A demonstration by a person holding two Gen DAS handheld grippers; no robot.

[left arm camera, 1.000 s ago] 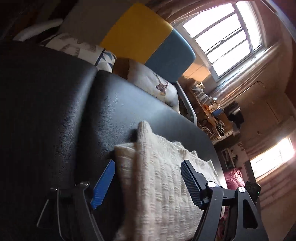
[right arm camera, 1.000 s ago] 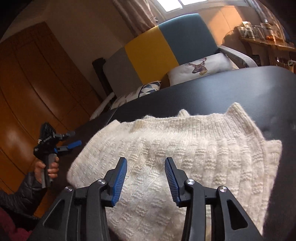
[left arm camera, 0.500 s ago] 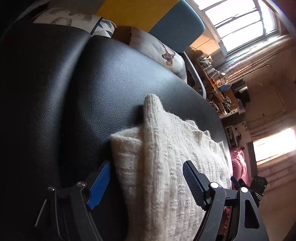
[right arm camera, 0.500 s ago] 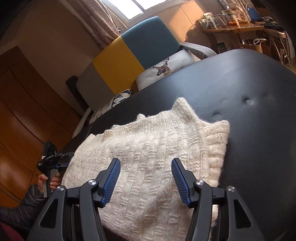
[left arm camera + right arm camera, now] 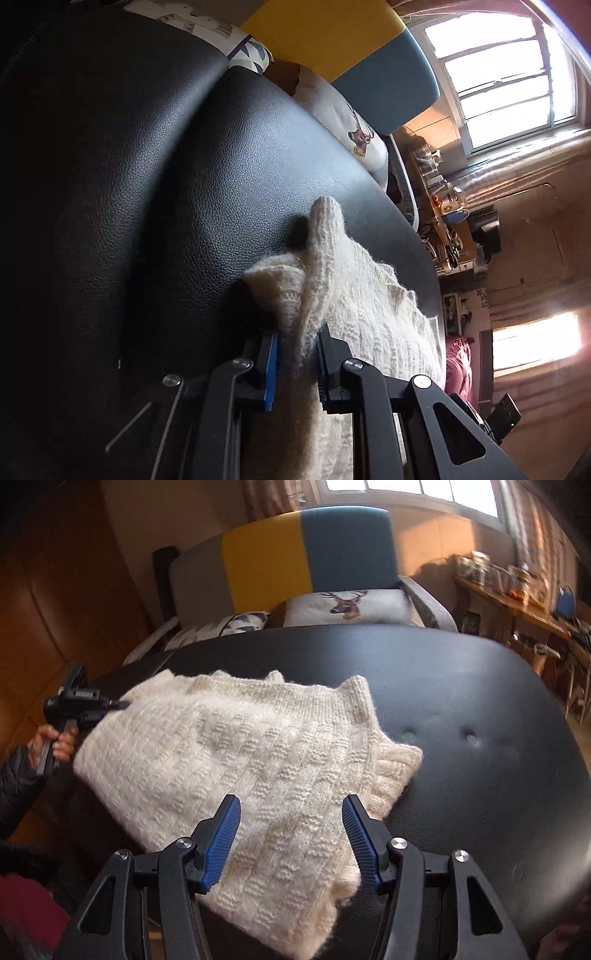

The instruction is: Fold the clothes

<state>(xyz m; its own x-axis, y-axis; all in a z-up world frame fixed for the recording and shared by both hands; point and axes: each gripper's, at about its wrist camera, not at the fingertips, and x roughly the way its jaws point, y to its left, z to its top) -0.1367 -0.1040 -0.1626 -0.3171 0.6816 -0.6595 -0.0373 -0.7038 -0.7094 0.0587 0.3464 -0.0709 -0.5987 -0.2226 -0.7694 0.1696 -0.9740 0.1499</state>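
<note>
Left tongs: yours are clamped on a bunched edge of the sweater, blue pads pressing the knit from both sides. In the right view they show up small at about 9 o'clock, nipping the sweater's far left edge.

Right tongs: wide apart, nothing between the pads. They hang over the near edge of the sweater, knit showing in the gap. Can't tell if the tips touch it.

Sweater: cream, chunky knit, folded into a rough rectangle. It lies on the left half of the table, running from 9 o'clock down to about 6 in the right view. A ribbed edge sticks out at its right side, around 3 o'clock of the pile. One corner pokes up at the back edge.

Table: black, padded, leather-look top with a couple of button dimples just right of the sweater. Right half is bare.

Hand: your left one, in a dark puffy sleeve, gripping the left tool's handle at the table's left edge.

Sofa: behind the table at 12 o'clock, grey, yellow and teal back panels.

Cushion: white with a deer head print, on the sofa seat just past the table's far edge.

Window: bright, at about 1 o'clock in the left view.
</note>
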